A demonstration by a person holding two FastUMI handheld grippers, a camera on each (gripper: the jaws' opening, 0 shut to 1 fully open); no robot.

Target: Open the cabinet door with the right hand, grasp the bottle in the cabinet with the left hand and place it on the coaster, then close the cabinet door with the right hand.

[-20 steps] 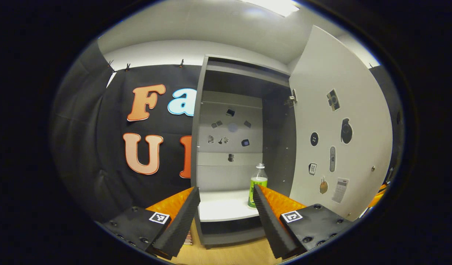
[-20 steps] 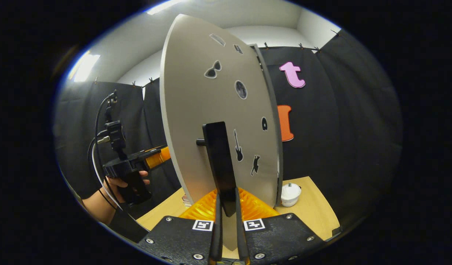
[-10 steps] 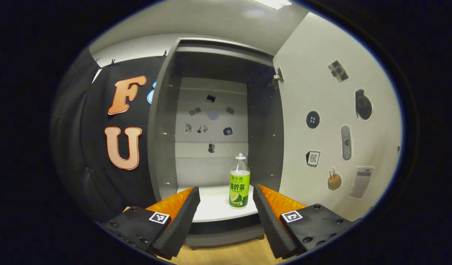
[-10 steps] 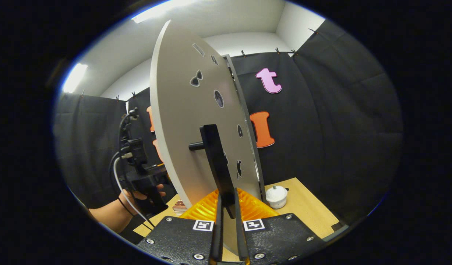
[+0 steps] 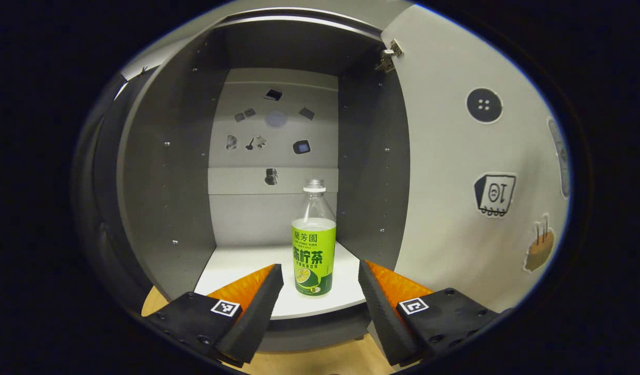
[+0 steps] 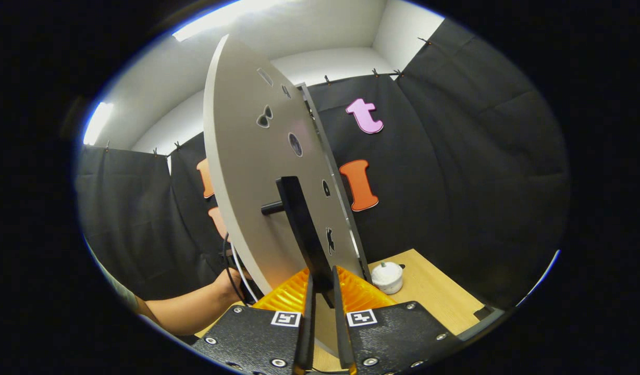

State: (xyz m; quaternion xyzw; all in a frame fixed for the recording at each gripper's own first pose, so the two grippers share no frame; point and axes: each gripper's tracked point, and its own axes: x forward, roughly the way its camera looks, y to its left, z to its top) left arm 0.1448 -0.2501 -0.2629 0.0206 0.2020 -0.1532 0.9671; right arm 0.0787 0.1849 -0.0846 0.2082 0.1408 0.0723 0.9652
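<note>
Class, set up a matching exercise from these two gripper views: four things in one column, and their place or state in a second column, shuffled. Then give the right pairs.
Things:
1. bottle
2. cabinet door
3. left gripper
4. right gripper

Places or states:
A. shut on the door's black handle
B. open, short of the shelf
C. upright on the shelf inside the cabinet
D. swung wide open

Pairs: 1-C, 2-D, 3-B, 4-A
</note>
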